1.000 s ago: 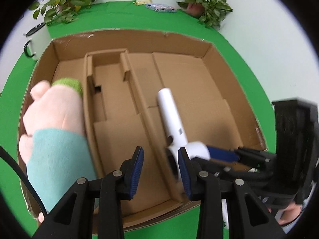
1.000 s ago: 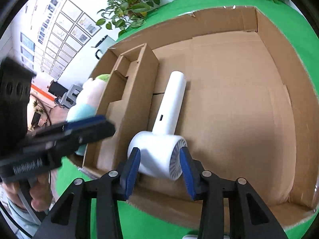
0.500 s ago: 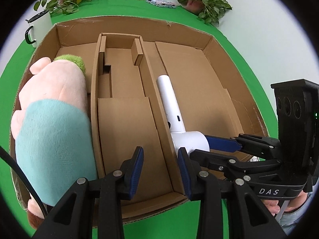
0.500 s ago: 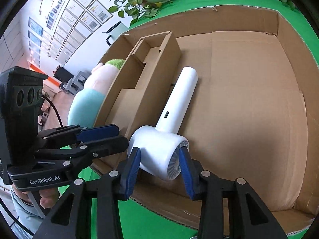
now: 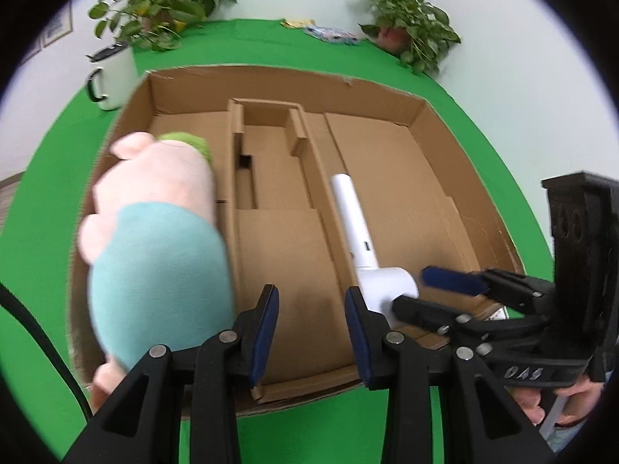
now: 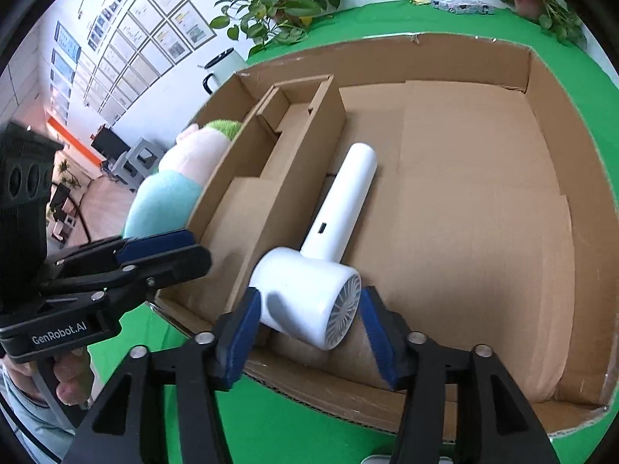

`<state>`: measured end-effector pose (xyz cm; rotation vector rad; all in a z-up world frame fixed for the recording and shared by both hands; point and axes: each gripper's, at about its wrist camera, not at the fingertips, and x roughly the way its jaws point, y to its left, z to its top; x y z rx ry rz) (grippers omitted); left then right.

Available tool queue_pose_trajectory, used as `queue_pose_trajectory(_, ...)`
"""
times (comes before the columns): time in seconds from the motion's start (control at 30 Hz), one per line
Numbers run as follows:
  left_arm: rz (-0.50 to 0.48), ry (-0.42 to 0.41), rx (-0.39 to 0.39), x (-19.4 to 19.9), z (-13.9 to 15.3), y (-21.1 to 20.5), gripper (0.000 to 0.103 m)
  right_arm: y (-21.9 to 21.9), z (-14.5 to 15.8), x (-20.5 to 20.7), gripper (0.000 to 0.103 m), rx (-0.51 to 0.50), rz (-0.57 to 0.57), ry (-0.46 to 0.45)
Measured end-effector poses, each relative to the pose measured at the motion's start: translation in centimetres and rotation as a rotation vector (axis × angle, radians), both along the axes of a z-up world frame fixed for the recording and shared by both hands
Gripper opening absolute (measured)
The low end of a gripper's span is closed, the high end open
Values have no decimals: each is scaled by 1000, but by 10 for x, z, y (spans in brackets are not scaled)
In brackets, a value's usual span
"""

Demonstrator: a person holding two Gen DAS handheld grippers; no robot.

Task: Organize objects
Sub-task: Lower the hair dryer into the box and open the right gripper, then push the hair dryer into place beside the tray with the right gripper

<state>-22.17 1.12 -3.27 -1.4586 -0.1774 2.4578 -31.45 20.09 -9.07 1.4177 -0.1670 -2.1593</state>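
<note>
We are seeing two black grippers, left [image 5: 311, 328] and right [image 6: 307, 332], wearing blue pads and silver screws; "GenRobot.AI" is showing in white behind the left jaws, bare fingers [image 6: 71, 382] wrapping its handle.

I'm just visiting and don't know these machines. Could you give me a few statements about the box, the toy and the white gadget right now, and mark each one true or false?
1. The white hair dryer lies inside the cardboard box. True.
2. The right gripper has its fingers on either side of the dryer's head. True.
3. The plush toy sits in the same compartment as the dryer. False: it is in the far-left section, past the cardboard divider.
4. The left gripper is holding the plush toy. False: its fingers are apart with nothing between them.
5. A white mug stands outside the box on the green cloth. True.
</note>
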Motion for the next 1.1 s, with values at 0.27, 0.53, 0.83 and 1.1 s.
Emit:
queue_pose_trajectory(0.27, 66, 217, -117, 35, 28, -5, 34, -5, 16, 1, 69, 96, -132, 37)
queue_pose_trajectory(0.53, 212, 520, -123, 111, 60, -13, 82, 5, 55, 98, 102, 185, -242, 365)
queue_pose_trajectory(0.83, 195, 508, -129, 138, 48, 0, 82, 20, 73, 164, 102, 153, -246, 472)
queue_pose_trajectory(1.1, 204, 481, -158, 138, 41, -6, 82, 13, 65, 73, 101, 88, -227, 221)
